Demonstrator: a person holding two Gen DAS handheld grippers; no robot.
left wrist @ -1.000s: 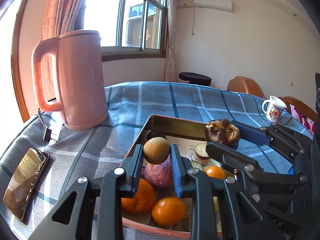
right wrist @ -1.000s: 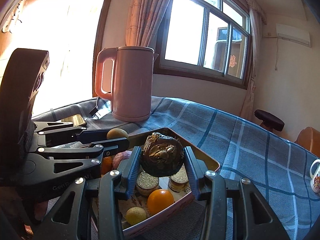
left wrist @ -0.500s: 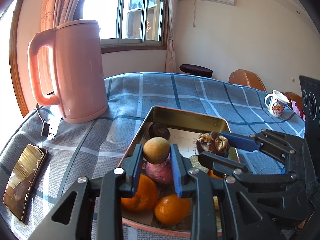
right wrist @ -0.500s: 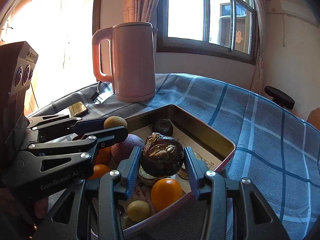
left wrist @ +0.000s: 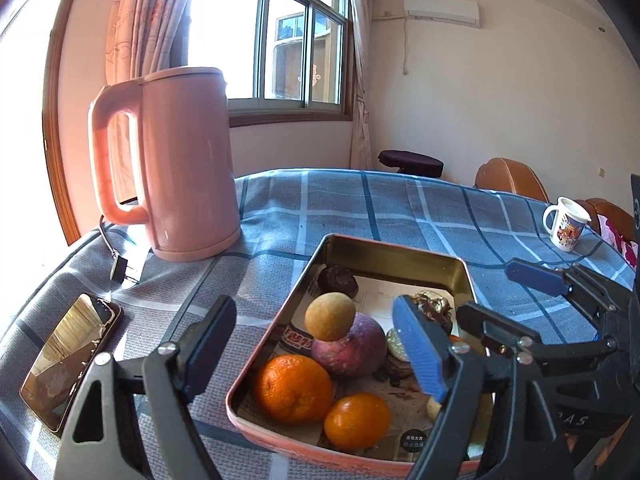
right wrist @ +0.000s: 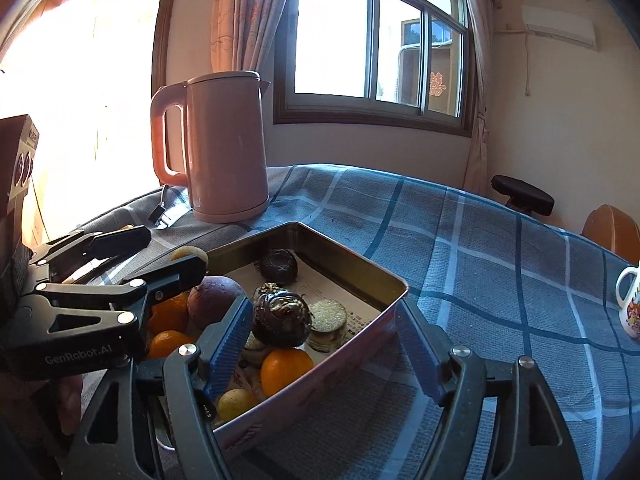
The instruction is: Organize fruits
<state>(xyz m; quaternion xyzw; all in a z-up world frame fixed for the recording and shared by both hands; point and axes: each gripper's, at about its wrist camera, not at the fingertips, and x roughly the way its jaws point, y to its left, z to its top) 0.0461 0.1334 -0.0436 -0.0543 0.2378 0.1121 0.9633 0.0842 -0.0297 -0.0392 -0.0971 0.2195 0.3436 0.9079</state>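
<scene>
A tin tray [left wrist: 400, 254] [right wrist: 348, 266] holds several fruits and round biscuits. My left gripper [left wrist: 316, 348] [right wrist: 160, 256] is opening, its pads well clear of a tan round fruit [left wrist: 330, 316] [right wrist: 188, 254] that rests on a purple fruit [left wrist: 354, 350] [right wrist: 214, 300]. Two oranges [left wrist: 294, 388] lie in the near corner. My right gripper [right wrist: 324, 348] [left wrist: 508, 300] is opening too. A dark wrinkled fruit [right wrist: 280, 318] [left wrist: 434, 308] sits on the biscuits right beside its left pad, and the right pad stands far off it. A second dark fruit [right wrist: 280, 266] lies at the far end.
A pink kettle [left wrist: 188, 160] [right wrist: 228, 144] stands behind the tray to the left, its plug [left wrist: 120, 272] on the checked cloth. A phone [left wrist: 68, 356] lies at the near left. A white mug [left wrist: 566, 228] [right wrist: 632, 304] stands far right. Chairs and a stool lie beyond the table.
Both grippers have gone from shut to open. The tan fruit now rests on the purple fruit, and the dark wrinkled fruit has come down onto the biscuits in the tray.
</scene>
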